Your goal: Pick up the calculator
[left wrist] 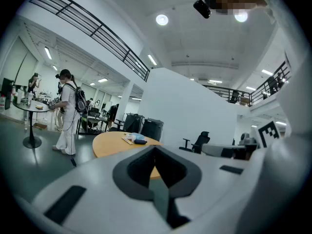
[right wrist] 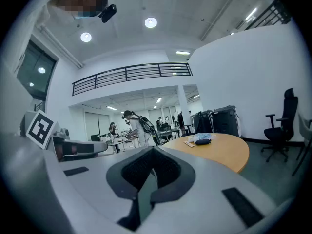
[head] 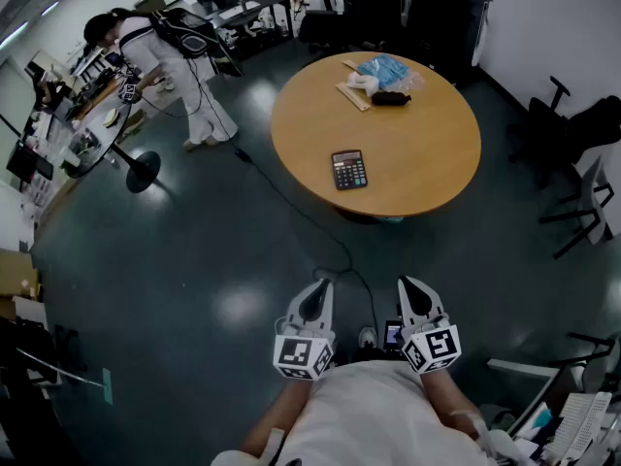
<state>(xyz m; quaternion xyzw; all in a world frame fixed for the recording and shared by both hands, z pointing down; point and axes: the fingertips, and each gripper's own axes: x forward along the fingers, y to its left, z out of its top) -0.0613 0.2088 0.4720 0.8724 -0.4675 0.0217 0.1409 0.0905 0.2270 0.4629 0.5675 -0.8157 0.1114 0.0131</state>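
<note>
A black calculator (head: pixel 349 170) lies flat near the front left edge of a round wooden table (head: pixel 417 144). Both grippers are held close to the person's body, far short of the table and over the dark floor. My left gripper (head: pixel 317 289) is shut with nothing in it, and my right gripper (head: pixel 410 287) is shut and empty too. In the left gripper view the joined jaws (left wrist: pixel 157 150) point level toward the table (left wrist: pixel 109 143). In the right gripper view the shut jaws (right wrist: pixel 151 152) point the same way, with the table (right wrist: pixel 222 147) to their right. Neither gripper view shows the calculator.
A blue plastic bag (head: pixel 386 69), a black pouch (head: pixel 391 97) and a flat pale board (head: pixel 353 94) lie at the table's far side. A black cable (head: pixel 291 207) runs across the floor. A person in white (head: pixel 170 56) stands at the far left; office chairs (head: pixel 572 153) stand at the right.
</note>
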